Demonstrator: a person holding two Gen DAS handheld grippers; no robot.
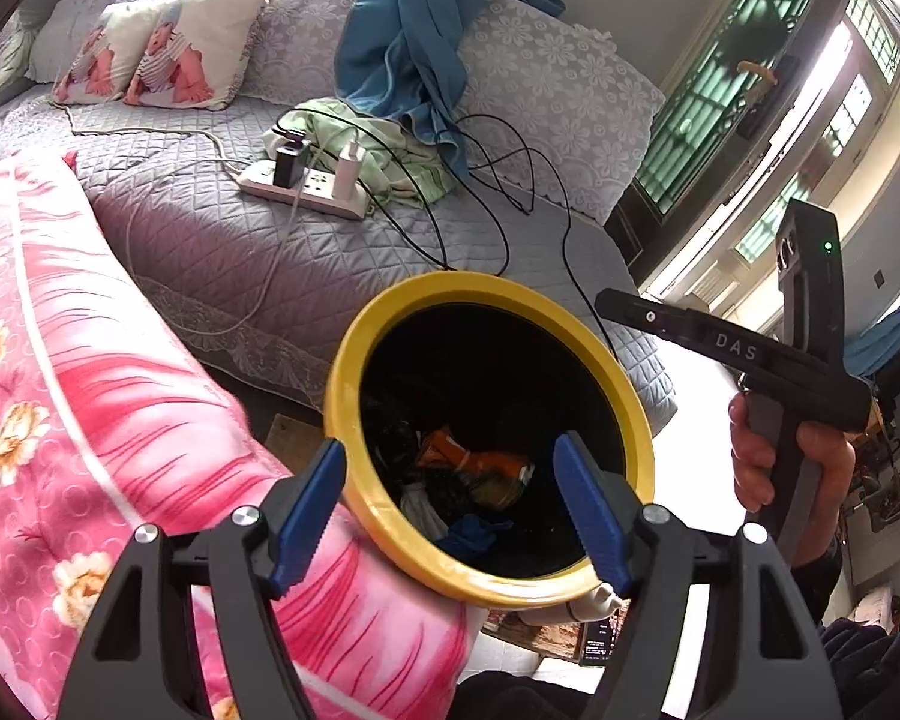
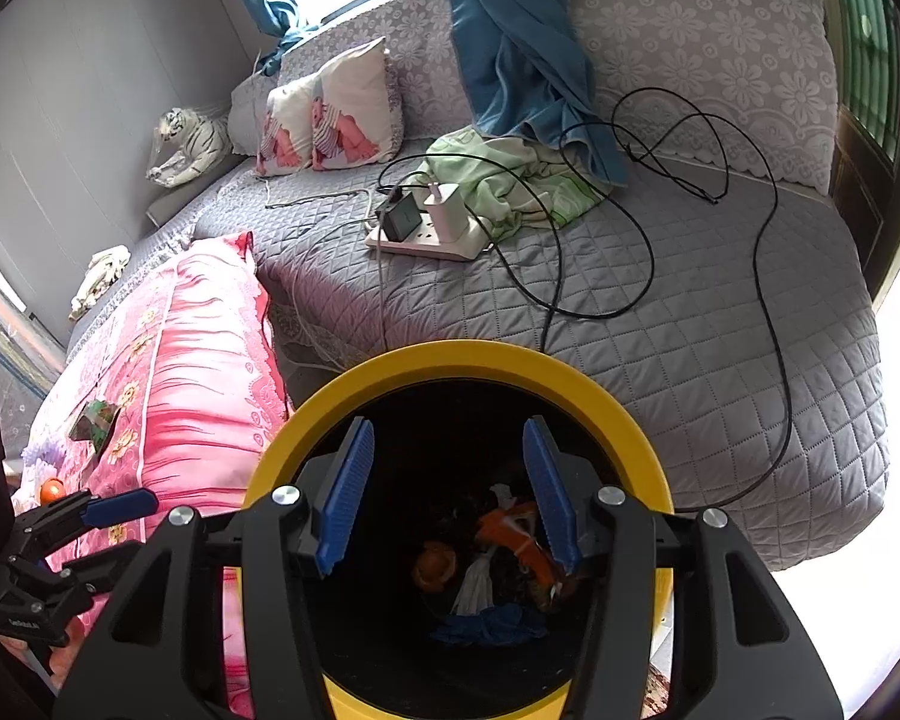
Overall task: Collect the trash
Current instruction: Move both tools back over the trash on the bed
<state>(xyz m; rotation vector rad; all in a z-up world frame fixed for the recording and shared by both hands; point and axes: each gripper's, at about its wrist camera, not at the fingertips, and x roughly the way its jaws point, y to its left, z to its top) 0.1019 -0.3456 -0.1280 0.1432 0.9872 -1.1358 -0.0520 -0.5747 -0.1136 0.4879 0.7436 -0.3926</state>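
Note:
A yellow-rimmed bin [image 1: 354, 360] [image 2: 468, 357] with a black liner stands beside the bed. Inside lie orange wrappers [image 1: 474, 462] [image 2: 519, 534], white tissue [image 2: 477, 582], blue cloth [image 2: 489, 624] and an orange peel [image 2: 435, 564]. My left gripper [image 1: 450, 510] is open and empty, over the bin's near-left rim. My right gripper [image 2: 447, 495] is open and empty, directly above the bin mouth. The right gripper's body [image 1: 798, 372] shows in the left wrist view; the left gripper's fingers [image 2: 120, 504] show in the right wrist view. A green wrapper [image 2: 93, 423] and an orange piece [image 2: 52, 489] lie on the pink quilt.
A pink floral quilt [image 1: 90, 396] [image 2: 186, 360] lies left of the bin. The grey quilted bed [image 1: 222, 222] [image 2: 690, 312] holds a power strip [image 1: 306, 186] [image 2: 426, 234] with chargers, black cables [image 2: 768, 276], a green cloth [image 2: 522, 180], blue fabric [image 1: 414, 36] and cushions [image 2: 330, 114].

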